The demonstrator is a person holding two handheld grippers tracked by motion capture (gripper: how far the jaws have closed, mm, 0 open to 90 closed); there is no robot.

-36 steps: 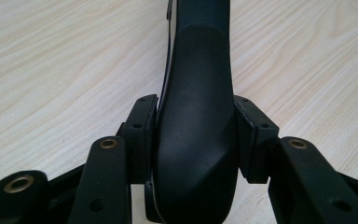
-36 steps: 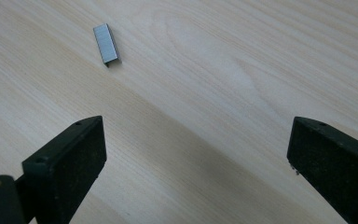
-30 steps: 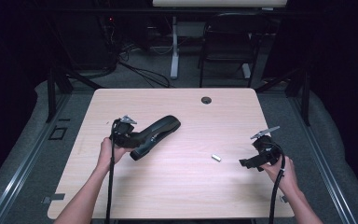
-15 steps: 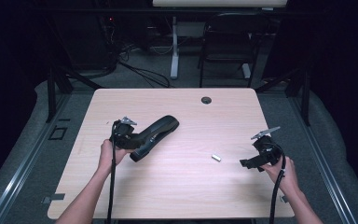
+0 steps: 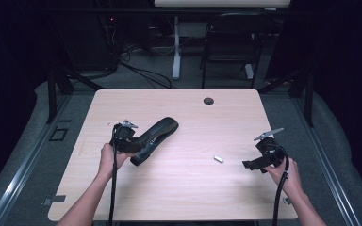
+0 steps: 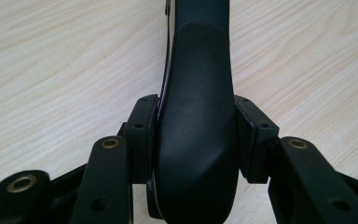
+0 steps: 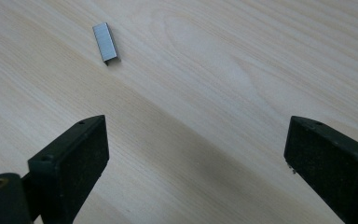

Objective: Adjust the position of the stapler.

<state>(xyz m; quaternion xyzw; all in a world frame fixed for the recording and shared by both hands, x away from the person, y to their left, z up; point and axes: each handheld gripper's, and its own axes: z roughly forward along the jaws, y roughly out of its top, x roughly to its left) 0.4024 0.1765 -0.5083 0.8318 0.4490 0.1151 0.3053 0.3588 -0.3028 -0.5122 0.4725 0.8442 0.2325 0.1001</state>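
Holding the black plastic stapler [image 5: 154, 138] clamped at its rear end, the left gripper [image 5: 136, 145] waits while the right gripper [image 5: 249, 164] hangs wide open, empty.
Lying between them on the pale wooden bench [image 5: 179, 197], the small silver staple strip [image 5: 219, 159] sits nearer the right gripper, ahead-left of its jaws in the right gripper view [image 7: 105, 42]; the stapler's long axis runs diagonally away.

Parts hidden or cut off at the table

In the left gripper view the black stapler [image 6: 198, 116] is cut by the top and bottom edges, and its sides are covered by the pads [image 6: 142, 135]. In the high view the strip of staples [image 5: 219, 159] is too small to read, and the far room is too dark.
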